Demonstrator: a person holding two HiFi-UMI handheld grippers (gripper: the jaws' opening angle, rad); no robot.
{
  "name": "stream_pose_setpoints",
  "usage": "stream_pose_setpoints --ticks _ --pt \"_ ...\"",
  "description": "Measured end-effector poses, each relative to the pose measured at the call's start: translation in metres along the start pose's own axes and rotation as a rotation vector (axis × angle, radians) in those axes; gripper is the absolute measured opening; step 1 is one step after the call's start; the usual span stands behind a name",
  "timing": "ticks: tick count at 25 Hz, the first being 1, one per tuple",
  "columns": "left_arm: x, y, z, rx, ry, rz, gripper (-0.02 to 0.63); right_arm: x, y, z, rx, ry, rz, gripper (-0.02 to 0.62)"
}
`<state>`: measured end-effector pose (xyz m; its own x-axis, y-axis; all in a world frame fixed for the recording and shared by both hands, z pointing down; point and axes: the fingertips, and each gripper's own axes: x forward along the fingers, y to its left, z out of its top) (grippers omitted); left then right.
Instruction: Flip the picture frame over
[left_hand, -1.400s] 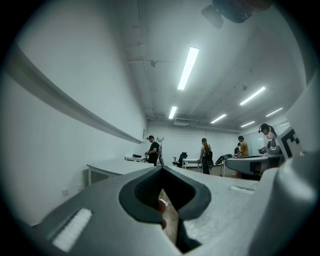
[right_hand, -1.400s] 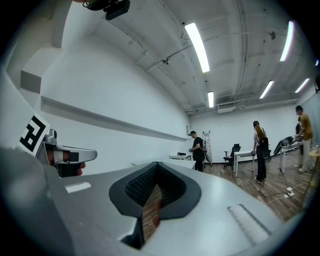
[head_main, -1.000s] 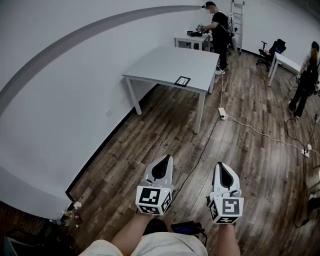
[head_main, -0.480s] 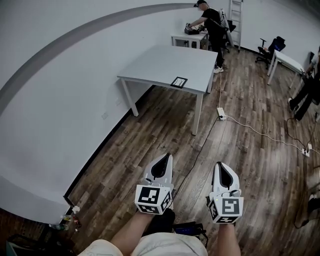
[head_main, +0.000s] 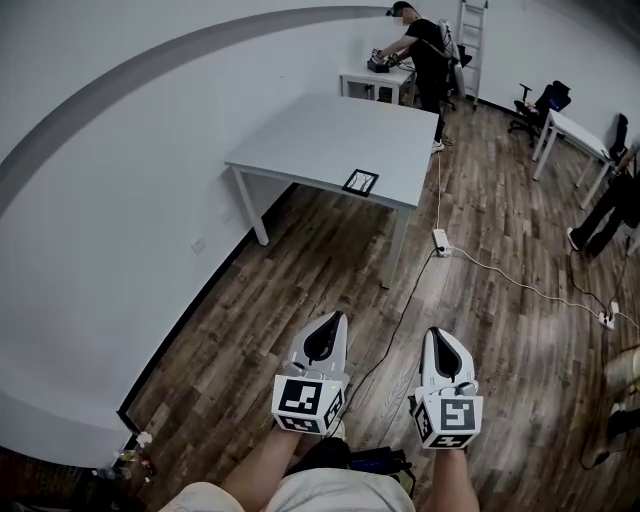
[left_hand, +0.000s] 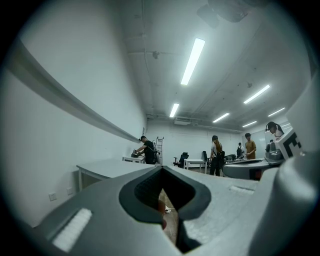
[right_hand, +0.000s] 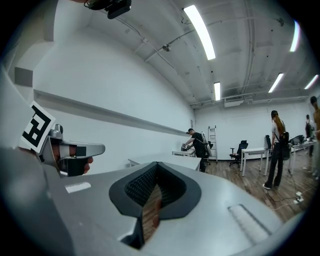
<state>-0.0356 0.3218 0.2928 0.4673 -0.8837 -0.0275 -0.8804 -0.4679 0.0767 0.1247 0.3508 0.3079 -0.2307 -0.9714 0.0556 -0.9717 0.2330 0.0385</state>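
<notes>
While left gripper (head_main: 334, 320) and right gripper (head_main: 437, 334) fingers clench empty, picture frame (head_main: 361, 182) distant, detail indistinct.

- The person is wearing light beige trousers (head_main: 335, 493).
- The left gripper (head_main: 336, 318) and right gripper (head_main: 437, 333) are showing pale grey-white shells around black ribbed teardrop hollows.
- The left cube (head_main: 305, 400) and right cube (head_main: 452, 420) are displaying black-and-white square markers.

Ahead: I had open wood floor (head_main: 300, 270) up to the table (head_main: 330, 130) — room to pass.
In the way: corded power strip (head_main: 440, 240).
Left: wall (head_main: 110, 200) ran alongside my left gripper (head_main: 328, 320) — no room there.
</notes>
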Motion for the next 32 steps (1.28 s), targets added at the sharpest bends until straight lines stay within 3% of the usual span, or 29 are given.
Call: stream_pose_setpoints --ticks 6,13,25,32 --pt "0.049 0.057 0.002 -0.001 -0.001 -0.003 0.000 0.077 0.014 0.002 -0.014 0.022 0.003 0.025" --pt "0.084 0.100 0.004 -0.014 -0.010 -0.015 0.000 0.128 0.023 0.009 -0.022 0.018 -0.012 0.025" --pt "0.136 0.130 -0.005 -0.005 0.006 -0.007 0.000 0.189 0.009 -0.003 -0.009 0.029 -0.006 0.026" --pt "0.196 0.139 -0.008 0.010 0.010 0.014 0.000 0.243 -0.026 -0.004 0.004 0.020 0.012 0.025"
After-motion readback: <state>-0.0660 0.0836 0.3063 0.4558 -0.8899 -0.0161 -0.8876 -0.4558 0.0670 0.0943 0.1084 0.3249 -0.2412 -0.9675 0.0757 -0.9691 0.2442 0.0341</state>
